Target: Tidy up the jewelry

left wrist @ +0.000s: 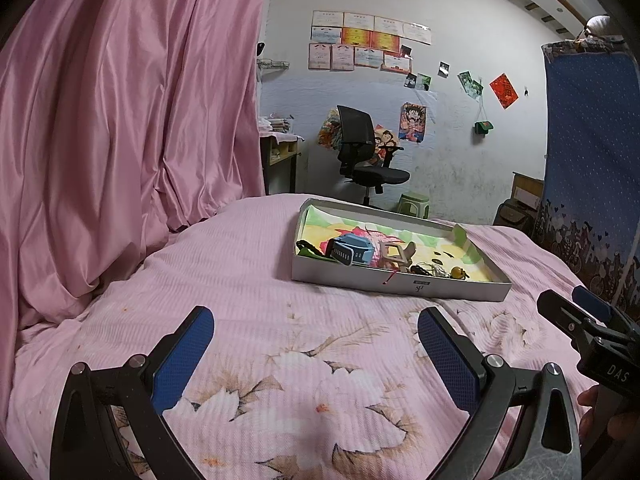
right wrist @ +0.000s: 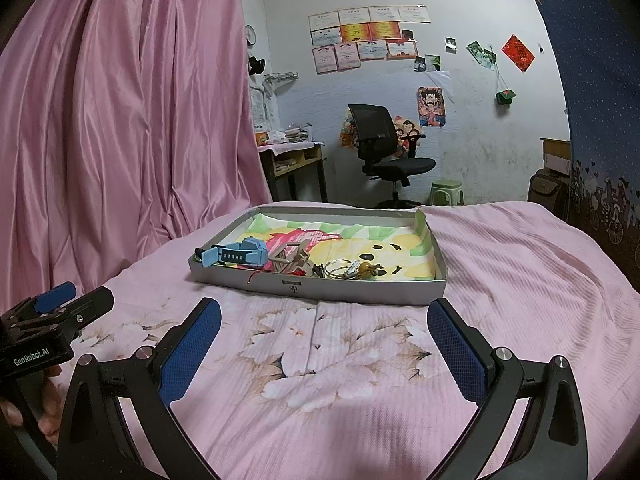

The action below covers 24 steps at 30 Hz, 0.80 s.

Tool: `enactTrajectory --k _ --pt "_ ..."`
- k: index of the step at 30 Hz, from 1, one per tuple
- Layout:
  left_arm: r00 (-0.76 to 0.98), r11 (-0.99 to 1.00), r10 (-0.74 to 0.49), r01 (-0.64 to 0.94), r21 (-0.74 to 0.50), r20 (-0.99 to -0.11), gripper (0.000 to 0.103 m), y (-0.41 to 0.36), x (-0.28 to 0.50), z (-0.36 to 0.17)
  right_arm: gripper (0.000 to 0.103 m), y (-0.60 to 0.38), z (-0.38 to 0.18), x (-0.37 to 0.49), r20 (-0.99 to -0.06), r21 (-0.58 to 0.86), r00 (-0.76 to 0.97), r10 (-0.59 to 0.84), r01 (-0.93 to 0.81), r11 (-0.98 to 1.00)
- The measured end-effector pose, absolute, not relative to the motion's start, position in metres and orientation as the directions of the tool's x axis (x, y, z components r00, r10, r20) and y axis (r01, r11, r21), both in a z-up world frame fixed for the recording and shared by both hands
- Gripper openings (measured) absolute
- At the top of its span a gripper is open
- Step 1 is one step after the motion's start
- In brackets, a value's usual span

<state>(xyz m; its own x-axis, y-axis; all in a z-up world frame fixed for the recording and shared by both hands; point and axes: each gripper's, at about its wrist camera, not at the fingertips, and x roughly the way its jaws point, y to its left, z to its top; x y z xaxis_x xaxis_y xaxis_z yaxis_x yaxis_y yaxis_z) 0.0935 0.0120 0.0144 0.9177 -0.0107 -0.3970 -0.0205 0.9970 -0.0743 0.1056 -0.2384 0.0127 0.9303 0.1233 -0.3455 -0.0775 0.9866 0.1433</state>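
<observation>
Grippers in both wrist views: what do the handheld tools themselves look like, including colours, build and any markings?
Both match: the left gripper and right gripper have black angular frames with silver bolts and two fingers faced with textured blue pads. From the opposite camera, the left gripper's black body reads "GenRobot.AI" in white; the right one's shows "DAS". No cables or sleeves are visible.

Bare bedspread (right wrist: 320,360) before tray (right wrist: 340,294)

Glossy satin curtain (left wrist: 120,120); matt ribbed cloth bedspread (right wrist: 520,280); matt cardboard tray (right wrist: 360,290); textured tongs pads (right wrist: 192,352).
</observation>
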Motion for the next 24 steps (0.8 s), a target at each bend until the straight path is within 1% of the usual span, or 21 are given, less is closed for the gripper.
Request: enactTrajectory --k 24 --pt "0.918 0.997 -0.01 -0.021 -0.073 -0.396 0.103 0.0114 0.0915 0.014 0.102 -0.238 0.013 0.1057 -0.346 0.142 0.93 0.124 -0.078 0.987"
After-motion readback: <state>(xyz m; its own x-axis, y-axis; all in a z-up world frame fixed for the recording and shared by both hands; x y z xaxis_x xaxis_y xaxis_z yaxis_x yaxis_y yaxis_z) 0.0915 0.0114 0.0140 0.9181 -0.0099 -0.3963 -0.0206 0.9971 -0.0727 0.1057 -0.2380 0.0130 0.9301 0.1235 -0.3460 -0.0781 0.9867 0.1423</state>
